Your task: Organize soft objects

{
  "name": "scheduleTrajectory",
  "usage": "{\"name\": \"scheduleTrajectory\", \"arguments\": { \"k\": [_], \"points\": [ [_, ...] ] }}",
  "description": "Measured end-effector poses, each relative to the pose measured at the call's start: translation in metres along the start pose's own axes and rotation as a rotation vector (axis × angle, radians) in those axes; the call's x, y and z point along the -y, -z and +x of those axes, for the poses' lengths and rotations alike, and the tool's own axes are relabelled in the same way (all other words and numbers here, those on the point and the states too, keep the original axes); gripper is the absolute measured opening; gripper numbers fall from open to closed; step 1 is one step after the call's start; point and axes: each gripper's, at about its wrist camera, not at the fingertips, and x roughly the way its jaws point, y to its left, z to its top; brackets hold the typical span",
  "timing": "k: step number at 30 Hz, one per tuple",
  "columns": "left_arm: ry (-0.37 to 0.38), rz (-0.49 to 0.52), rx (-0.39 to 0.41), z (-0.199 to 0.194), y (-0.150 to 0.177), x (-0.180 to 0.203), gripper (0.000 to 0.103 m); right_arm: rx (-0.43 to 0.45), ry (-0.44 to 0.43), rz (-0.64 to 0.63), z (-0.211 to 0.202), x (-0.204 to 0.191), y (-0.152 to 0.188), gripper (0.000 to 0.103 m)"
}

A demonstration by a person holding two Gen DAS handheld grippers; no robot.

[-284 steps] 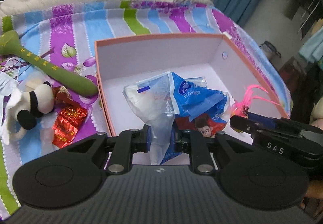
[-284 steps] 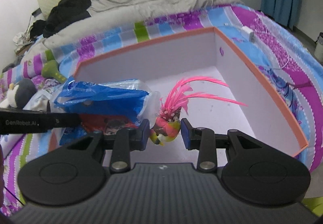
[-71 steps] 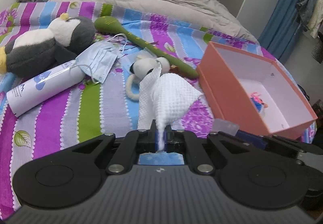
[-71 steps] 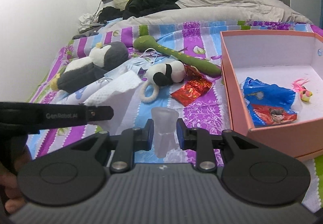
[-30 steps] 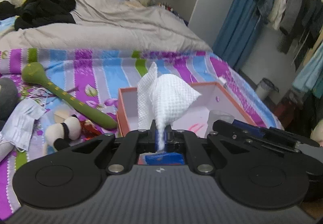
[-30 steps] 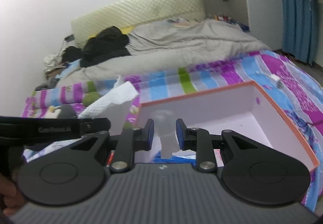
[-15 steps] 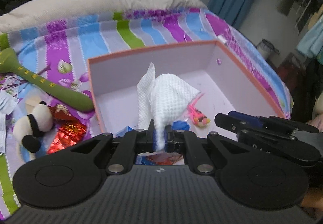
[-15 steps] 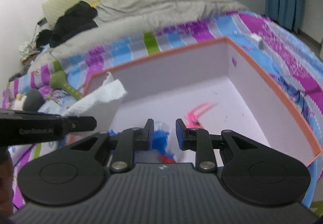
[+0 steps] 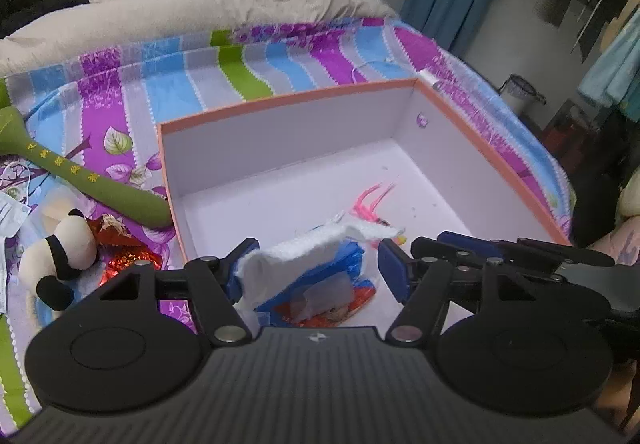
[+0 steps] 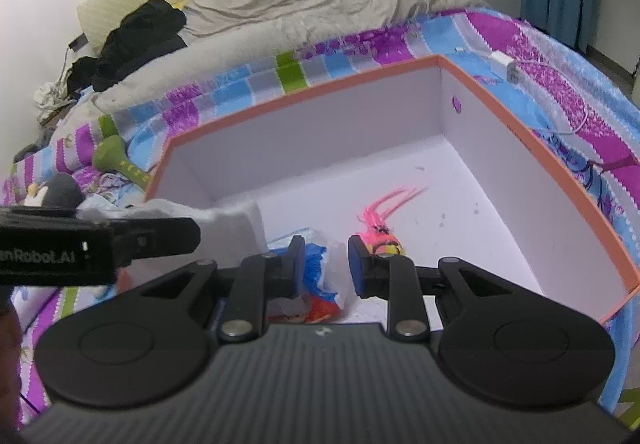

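An orange box (image 9: 288, 124) with white inner walls lies on the striped bedspread. In it are a blue plastic bag (image 9: 320, 276) and a pink feathered toy (image 9: 372, 200). My left gripper (image 9: 316, 248) hangs over the box's near left part, its jaws opening. A white waffle cloth (image 9: 296, 252) slumps between them onto the bag, leaning on the left finger with no pad pressing it. My right gripper (image 10: 322, 248) is beside it over the box (image 10: 320, 132), shut on a translucent soft cup (image 10: 338, 264). The cloth (image 10: 236, 224) and the toy (image 10: 380, 232) show there too.
Left of the box lie a green padded stick (image 9: 80, 176), a panda plush (image 9: 60, 252), a red foil packet (image 9: 124, 260) and a face mask (image 9: 10, 208). A penguin plush (image 10: 56, 188) sits further left. A grey duvet, black clothes (image 10: 136, 32) and a white charger (image 10: 504, 64) lie behind.
The left jaws have spread apart, and the cloth has dropped from standing upright to slumping on the blue bag. Both grippers came down over the box earlier in the second, then held still.
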Motion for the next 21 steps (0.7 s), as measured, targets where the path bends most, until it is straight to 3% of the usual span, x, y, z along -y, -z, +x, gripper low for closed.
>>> {"name": "scheduleTrajectory", "arguments": {
  "k": [6, 14, 21],
  "points": [
    [0.009, -0.016, 0.067, -0.030, 0.004, 0.004, 0.083, 0.051, -0.013, -0.031, -0.026, -0.013, -0.005, 0.028],
    [-0.009, -0.011, 0.173, -0.090, 0.015, 0.004, 0.084, 0.132, -0.048, -0.035, -0.068, -0.032, -0.005, 0.028],
    [-0.048, -0.029, 0.231, -0.143, 0.044, -0.009, 0.084, 0.182, -0.108, -0.055, -0.100, -0.056, 0.006, 0.028]
  ]
}}
